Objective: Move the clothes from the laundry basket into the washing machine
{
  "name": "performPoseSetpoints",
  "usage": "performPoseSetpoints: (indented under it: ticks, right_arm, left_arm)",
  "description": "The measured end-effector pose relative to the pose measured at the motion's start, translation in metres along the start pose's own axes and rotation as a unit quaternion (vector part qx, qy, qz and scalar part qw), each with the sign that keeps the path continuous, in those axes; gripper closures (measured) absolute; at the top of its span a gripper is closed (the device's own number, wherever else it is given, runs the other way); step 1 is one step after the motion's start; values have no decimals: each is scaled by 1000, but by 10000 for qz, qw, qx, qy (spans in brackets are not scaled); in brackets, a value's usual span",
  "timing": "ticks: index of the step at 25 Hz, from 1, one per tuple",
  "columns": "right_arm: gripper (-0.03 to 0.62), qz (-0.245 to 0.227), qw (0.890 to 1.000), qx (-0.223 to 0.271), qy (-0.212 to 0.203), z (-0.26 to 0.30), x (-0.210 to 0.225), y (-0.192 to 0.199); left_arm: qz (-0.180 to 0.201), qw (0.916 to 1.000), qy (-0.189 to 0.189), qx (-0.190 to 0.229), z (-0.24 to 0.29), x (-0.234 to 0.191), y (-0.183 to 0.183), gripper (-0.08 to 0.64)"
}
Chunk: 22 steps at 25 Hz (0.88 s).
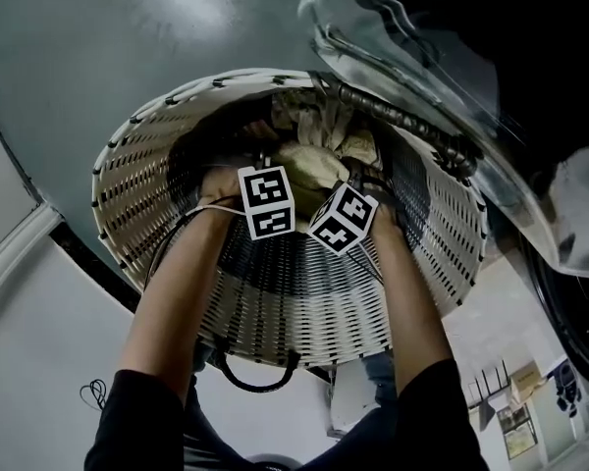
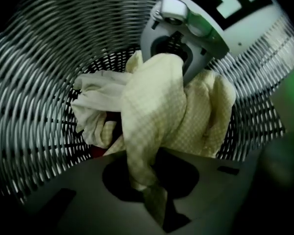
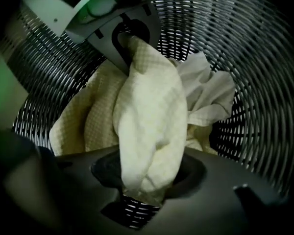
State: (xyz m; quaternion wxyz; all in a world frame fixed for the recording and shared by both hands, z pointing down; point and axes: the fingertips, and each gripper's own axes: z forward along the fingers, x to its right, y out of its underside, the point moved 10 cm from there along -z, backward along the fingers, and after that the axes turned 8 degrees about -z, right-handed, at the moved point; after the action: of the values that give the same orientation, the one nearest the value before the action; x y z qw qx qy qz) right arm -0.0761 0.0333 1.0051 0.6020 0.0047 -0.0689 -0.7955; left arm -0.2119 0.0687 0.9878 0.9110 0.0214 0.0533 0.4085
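We are pinching one pale yellow checked cloth (image 2: 157,106) with both tools, deep inside the laundry basket (image 1: 304,312).

- The left gripper (image 2: 154,204) is clamping only a thin twisted fold of the cloth.
- The right gripper (image 3: 139,192) is clamping a thick bunch of the same cloth, so its jaws are standing wider apart.
- The cloth is lying in the bottom of the basket, on top of a white garment (image 2: 95,94) and a red item (image 2: 100,151). The washing machine (image 1: 422,67) is standing just beside the basket, at the upper right of the head view.

Hazards we are anticipating:

1. Slip at the left tool. The fold there is narrow, so we are judging that a quick lift could pull it free and leave the load hanging from the right tool alone.
2. Drag-along. The white garment is touching the yellow cloth and may be tangled with it. If so, we are risking carrying it up and dropping it outside the drum.
3. Snagging. Loose corners are lying against the open weave, and a caught corner could tip or lift the basket.
4. Trailing. A long hanging end could catch on the machine's door rim.
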Motion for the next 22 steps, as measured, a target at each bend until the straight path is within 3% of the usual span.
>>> performPoseSetpoints:
  ticks: [6, 15, 22]
  right_arm:
    - [472, -129, 9998, 85, 147, -37, -2, -1]
    - [485, 166, 9983, 424, 357, -132, 4, -12]
    - [485, 285, 9964, 619, 499, -196, -8, -18]
  left_arm:
    - [-417, 9987, 125, 276, -39, 1, -6, 504]
    - [-742, 9959, 155, 503, -129, -2, -14, 505]
    - [-810, 9948, -65, 611, -192, 10, -9, 502]
